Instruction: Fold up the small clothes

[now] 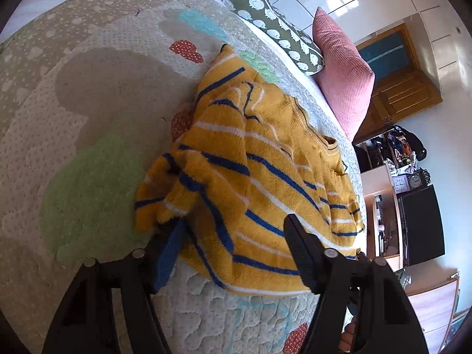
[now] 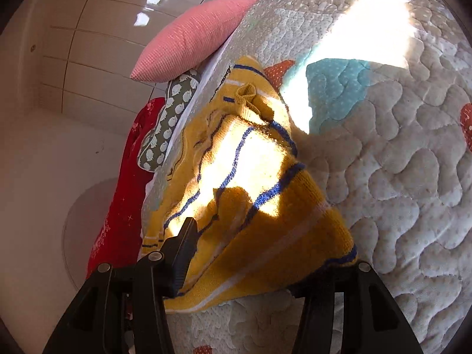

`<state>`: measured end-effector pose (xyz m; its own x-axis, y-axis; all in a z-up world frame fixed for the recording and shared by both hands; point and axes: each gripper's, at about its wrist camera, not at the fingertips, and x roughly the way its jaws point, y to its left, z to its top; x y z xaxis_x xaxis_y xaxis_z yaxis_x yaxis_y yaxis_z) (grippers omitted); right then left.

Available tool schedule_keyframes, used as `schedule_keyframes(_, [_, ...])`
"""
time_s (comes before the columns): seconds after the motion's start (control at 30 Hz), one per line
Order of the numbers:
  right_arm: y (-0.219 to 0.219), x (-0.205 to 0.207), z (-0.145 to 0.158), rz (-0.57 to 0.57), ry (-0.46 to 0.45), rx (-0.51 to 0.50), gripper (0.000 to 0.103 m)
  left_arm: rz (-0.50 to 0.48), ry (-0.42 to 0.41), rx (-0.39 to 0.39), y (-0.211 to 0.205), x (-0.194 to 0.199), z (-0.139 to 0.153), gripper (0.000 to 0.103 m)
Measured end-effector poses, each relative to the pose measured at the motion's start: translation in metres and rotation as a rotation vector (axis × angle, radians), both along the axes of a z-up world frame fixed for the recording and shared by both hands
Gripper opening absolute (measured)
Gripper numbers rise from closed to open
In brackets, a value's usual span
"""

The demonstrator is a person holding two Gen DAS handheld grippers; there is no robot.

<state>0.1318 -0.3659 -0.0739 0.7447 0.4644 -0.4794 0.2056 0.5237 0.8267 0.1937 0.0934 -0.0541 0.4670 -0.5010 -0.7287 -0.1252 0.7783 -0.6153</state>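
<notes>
Yellow striped sweater [image 1: 253, 159] lying crumpled on the quilted bedspread [image 1: 97, 112], near a pink cushion [image 1: 342, 73]. Left claw [image 1: 233, 227]: jaws spread, fingers straddling the sweater's near hem, pads apart from the knit. Right claw [image 2: 265, 253]: jaws parted over the sweater's corner; its right finger is hidden under fabric, so contact is uncertain.

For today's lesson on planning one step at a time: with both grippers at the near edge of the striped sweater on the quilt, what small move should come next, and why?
Probably close the left gripper on the near hem of the yellow striped sweater. Its fingers straddle the fabric without clearly pinching it, and the sweater lies rumpled on the quilt, unfolded. The right gripper also straddles an edge.
</notes>
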Motion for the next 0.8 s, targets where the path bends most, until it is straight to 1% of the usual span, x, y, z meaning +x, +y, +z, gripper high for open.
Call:
schedule_keyframes(0.03, [0.0, 0.004, 0.0, 0.0, 0.011, 0.011, 0.02, -0.008, 0.018, 0.056, -0.003, 0.001, 0.001, 0.007])
schedule_keyframes(0.07, [0.0, 0.006, -0.002, 0.006, 0.024, 0.042, 0.012, -0.018, 0.022, 0.067, -0.003, -0.001, 0.003, 0.009])
schedule_keyframes(0.1, [-0.002, 0.005, -0.002, 0.005, 0.029, 0.065, 0.012, -0.017, 0.013, 0.078, -0.002, -0.005, 0.007, 0.009])
schedule_keyframes(0.13, [-0.002, 0.002, 0.002, 0.007, 0.019, 0.066, 0.01, -0.02, 0.005, 0.097, -0.001, -0.01, 0.012, 0.009])
schedule_keyframes(0.2, [0.0, -0.008, 0.012, 0.021, 0.01, 0.02, 0.009, -0.021, -0.009, 0.114, 0.001, -0.022, 0.021, 0.009])
schedule_keyframes(0.27, [0.001, -0.018, 0.019, 0.033, 0.009, 0.01, 0.009, -0.02, -0.018, 0.127, 0.004, -0.034, 0.029, 0.008])
schedule_keyframes(0.4, [0.002, -0.047, 0.029, 0.055, -0.007, 0.003, 0.009, -0.027, -0.033, 0.112, 0.013, -0.065, 0.039, 0.006])
schedule_keyframes(0.53, [0.002, -0.08, 0.03, 0.077, -0.001, -0.004, 0.009, -0.04, -0.04, 0.098, 0.016, -0.102, 0.038, 0.007])
schedule_keyframes(0.63, [0.001, -0.108, 0.022, 0.084, 0.005, -0.015, 0.01, -0.051, -0.029, 0.126, 0.015, -0.121, 0.031, 0.008])
schedule_keyframes(0.7, [0.001, -0.118, 0.014, 0.084, 0.031, -0.023, 0.015, -0.043, -0.022, 0.145, 0.018, -0.128, 0.026, 0.011])
schedule_keyframes(0.73, [-0.002, -0.125, 0.011, 0.063, 0.044, -0.032, 0.015, -0.039, -0.023, 0.149, 0.022, -0.132, 0.026, 0.015])
schedule_keyframes(0.8, [-0.008, -0.137, 0.014, 0.048, 0.036, -0.039, 0.018, -0.028, -0.03, 0.14, 0.033, -0.141, 0.027, 0.029])
